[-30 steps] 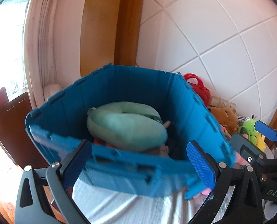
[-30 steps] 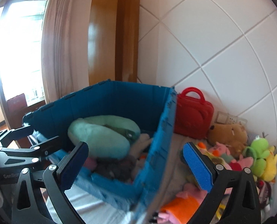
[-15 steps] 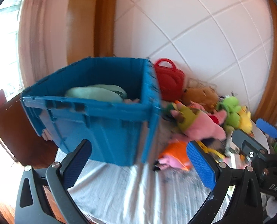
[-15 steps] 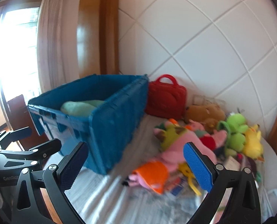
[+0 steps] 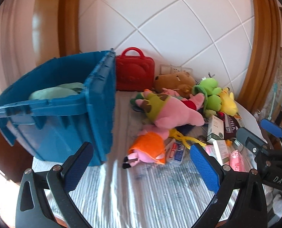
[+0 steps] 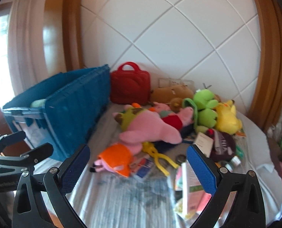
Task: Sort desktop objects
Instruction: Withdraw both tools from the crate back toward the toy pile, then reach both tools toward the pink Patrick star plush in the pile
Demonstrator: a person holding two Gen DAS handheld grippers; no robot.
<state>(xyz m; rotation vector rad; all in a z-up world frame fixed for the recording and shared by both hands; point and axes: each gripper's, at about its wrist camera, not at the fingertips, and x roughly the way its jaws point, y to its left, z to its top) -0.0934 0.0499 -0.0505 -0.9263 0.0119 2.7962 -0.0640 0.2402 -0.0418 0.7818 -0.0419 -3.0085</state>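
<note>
Blue plastic forms one bin (image 5: pixel 68 114), beside one red case (image 5: pixel 134 72) and perhaps six soft toys (image 5: pixel 171 110). Both the left gripper (image 5: pixel 141 169) and right gripper (image 6: pixel 139 169) hang spread wide, holding nothing.

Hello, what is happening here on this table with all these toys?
A person is sorting a cluttered table with two handheld grippers. Both the left gripper and the right gripper are open and empty, raised above the striped cloth. A blue bin on the left already holds a pale green cushion. Outside it lie an orange plush toy, a pink plush toy, a red case and some small boxes.
</note>
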